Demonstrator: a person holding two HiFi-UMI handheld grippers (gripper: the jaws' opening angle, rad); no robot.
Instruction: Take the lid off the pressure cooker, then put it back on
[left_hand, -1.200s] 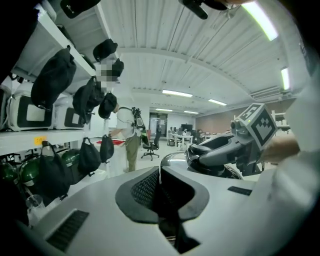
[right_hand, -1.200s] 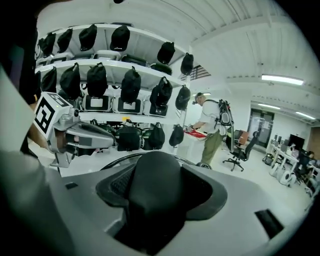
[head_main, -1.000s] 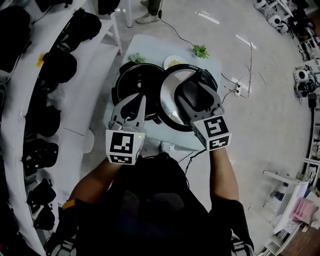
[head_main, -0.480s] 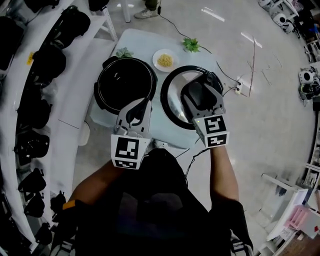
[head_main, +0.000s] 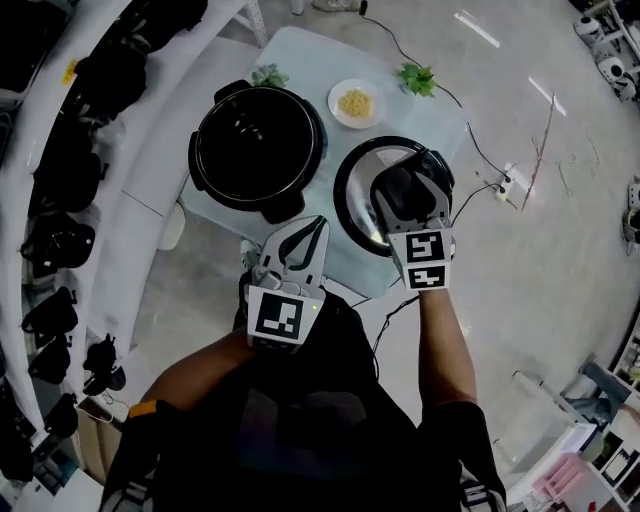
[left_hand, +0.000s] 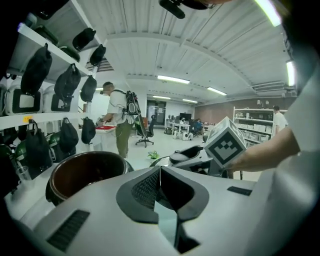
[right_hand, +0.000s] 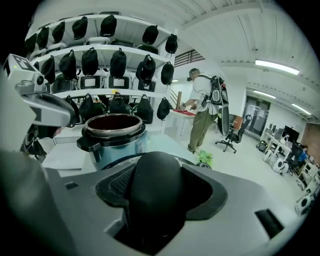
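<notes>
**Lid clamped by handle, cooker open**

Our right gripper is clamped on the lid's black handle. The lid sits under those jaws, and the open pressure cooker is just ahead-left of them. Our left gripper is closed on nothing, well back. We judge the lid heavy, rigid and smooth-rimmed, so grip the handle only. We see no readable writing.
</notes>
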